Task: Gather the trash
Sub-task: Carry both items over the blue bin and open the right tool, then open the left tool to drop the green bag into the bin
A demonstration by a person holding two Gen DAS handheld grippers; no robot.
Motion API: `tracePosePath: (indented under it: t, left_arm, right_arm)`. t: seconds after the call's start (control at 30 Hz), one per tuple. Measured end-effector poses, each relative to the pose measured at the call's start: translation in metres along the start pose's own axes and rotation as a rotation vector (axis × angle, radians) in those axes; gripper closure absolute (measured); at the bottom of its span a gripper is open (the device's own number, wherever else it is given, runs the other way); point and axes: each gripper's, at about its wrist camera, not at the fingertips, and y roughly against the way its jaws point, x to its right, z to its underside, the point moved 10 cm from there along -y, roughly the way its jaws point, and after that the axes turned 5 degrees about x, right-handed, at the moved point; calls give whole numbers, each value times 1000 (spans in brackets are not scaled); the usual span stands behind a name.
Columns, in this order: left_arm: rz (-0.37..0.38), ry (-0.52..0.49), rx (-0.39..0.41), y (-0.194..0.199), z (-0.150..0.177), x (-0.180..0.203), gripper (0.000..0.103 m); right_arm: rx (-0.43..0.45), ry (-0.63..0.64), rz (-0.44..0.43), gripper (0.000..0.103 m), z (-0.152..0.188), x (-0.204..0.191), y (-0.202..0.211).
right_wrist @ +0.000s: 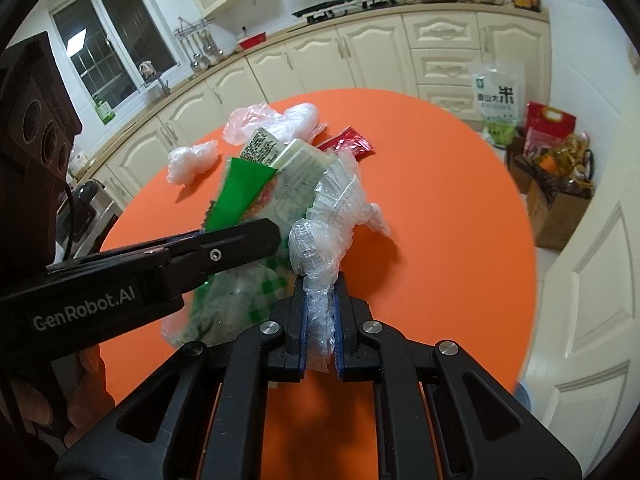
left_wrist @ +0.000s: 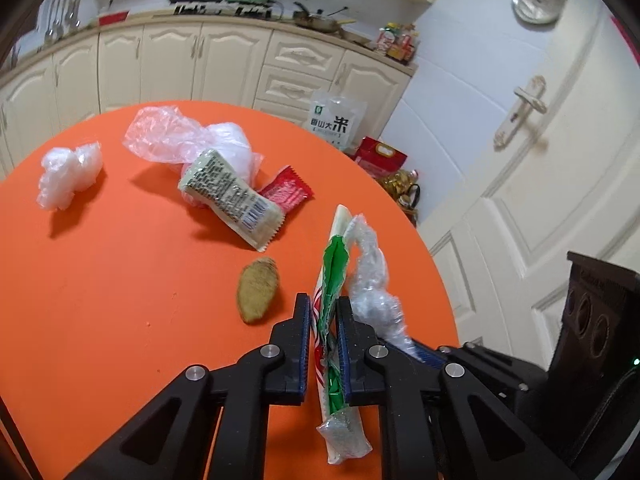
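Above the round orange worktop (left_wrist: pixel 120 280), the left hand-held gripper (left_wrist: pixel 323 312) pinches a flat green-and-red plastic food bag (left_wrist: pixel 334 264), likely lifted for collecting. Just beside the bag, the right hand-held gripper (right_wrist: pixel 320 292) pinches crumpled clear film (right_wrist: pixel 332 216). Beyond the bag lie a beige printed packet (left_wrist: pixel 230 196), red sachet (left_wrist: pixel 286 191), brown scrap (left_wrist: pixel 258 290) and white plastic wads (left_wrist: pixel 68 174), none blocking.

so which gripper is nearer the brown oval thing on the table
Left. The left gripper, shut on the green wrapper, sits just right of the brown oval piece. The right gripper, holding crinkled clear plastic, is further right.
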Motion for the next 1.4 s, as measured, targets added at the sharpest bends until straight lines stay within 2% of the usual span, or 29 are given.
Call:
tracePosePath:
  t: [0.17,0.27,0.5,0.7,0.87,1.07,1.13,1.2,1.3,1.4]
  left_arm:
    - [-8,-108,43,28,11,37,95]
    - [15,-151,46,37,21,60,95]
    - [94,-271,15,33,64,144,95]
    - [160,-358,-59,7,108,209,94]
    - [189,-361,-156,-34,137,229,94]
    - [154,-385,-243,-87,152,233,94]
    - [140,-383,-258,-100,153,235,94]
    - [126,-372,-279,-115,154,233,94]
    - [122,-373,-299,-132,158,241,94]
    - [116,-373,-317,-150,160,248,94]
  right_arm:
    - [42,-9,38,93,8,8,31]
    - [73,-30,65,93,15,18,54]
    - [122,-105,219,93,56,78,123]
    - [31,-219,339,93,121,151,142]
    - [-42,-294,372,92,159,194,129]
    - [-82,-333,402,82,182,229,112]
    - [-86,-357,393,63,193,233,108]
    - [-76,-366,397,56,194,241,105]
    - [-81,-373,422,52,197,252,105]
    - [-88,-350,485,46,198,264,112]
